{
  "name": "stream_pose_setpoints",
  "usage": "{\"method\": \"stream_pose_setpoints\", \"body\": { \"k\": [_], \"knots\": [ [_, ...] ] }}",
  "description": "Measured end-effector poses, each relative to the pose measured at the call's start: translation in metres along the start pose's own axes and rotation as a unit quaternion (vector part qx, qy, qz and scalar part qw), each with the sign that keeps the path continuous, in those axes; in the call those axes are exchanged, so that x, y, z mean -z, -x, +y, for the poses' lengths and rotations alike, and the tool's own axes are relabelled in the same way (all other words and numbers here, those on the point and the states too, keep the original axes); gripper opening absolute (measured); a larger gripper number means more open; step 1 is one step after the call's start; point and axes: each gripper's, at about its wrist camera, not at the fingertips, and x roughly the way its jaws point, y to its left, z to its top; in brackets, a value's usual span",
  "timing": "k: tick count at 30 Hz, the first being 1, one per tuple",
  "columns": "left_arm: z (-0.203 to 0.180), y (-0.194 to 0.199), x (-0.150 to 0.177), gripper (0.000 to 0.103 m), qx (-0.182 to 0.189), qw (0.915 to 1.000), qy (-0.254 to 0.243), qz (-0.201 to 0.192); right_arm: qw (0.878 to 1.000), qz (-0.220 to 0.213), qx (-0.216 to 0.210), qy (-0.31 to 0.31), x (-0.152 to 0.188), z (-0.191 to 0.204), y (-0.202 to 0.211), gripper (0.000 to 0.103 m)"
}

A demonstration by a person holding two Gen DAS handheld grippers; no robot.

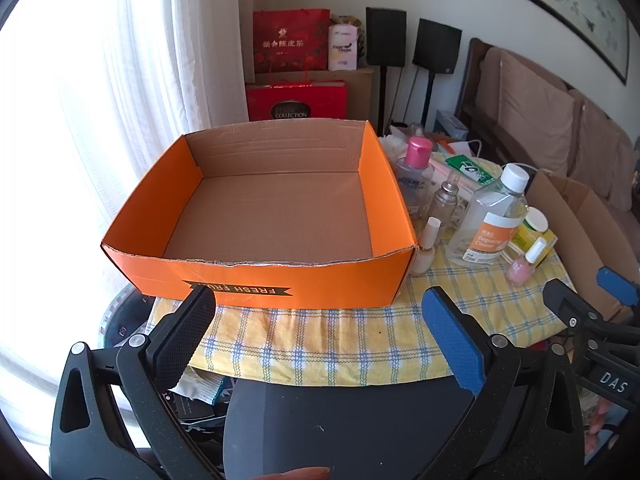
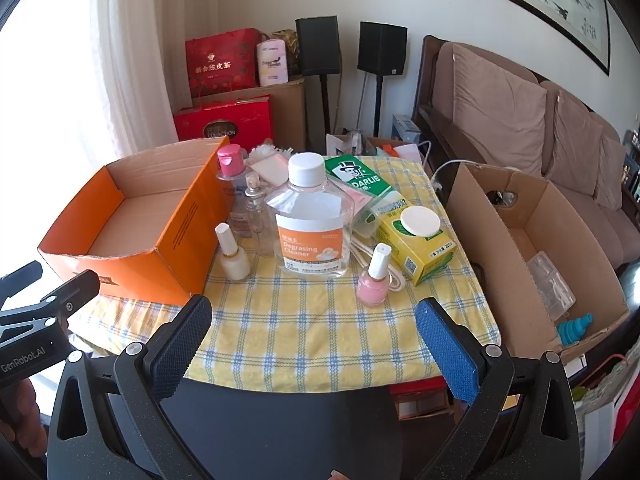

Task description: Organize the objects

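An empty orange cardboard box [image 1: 256, 276] [image 2: 132, 264] stands on the left of a yellow checked cloth [image 2: 312, 332]. Right of it stand a degreasing cleaner bottle [image 2: 312, 220] [image 1: 490, 220], a pink-capped bottle [image 2: 232, 184] [image 1: 416, 168], a small glass bottle [image 2: 258, 216], a cream nail polish [image 2: 232, 254] [image 1: 426, 248] and a pink nail polish [image 2: 374, 278] [image 1: 522, 266]. A yellow carton [image 2: 420, 248] and a green Darlie box [image 2: 356, 178] lie behind. My left gripper [image 1: 320, 332] is open and empty in front of the orange box. My right gripper [image 2: 314, 344] is open and empty in front of the bottles.
A brown cardboard box [image 2: 472, 216] with a clear plastic tray and a teal item stands at the table's right edge. A sofa [image 2: 520, 120] is behind it. Red gift bags [image 2: 224, 64] and two speakers [image 2: 318, 46] stand at the back. A curtain hangs on the left.
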Motion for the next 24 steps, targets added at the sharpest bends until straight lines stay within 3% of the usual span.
{"method": "stream_pose_setpoints", "body": {
  "k": [24],
  "knots": [
    [-0.0016,-0.003,0.0009,0.103,-0.001,1.0,-0.003,0.003,1.0,-0.002,-0.001,-0.002,-0.0005,-0.0007,0.002,0.103]
  ]
}}
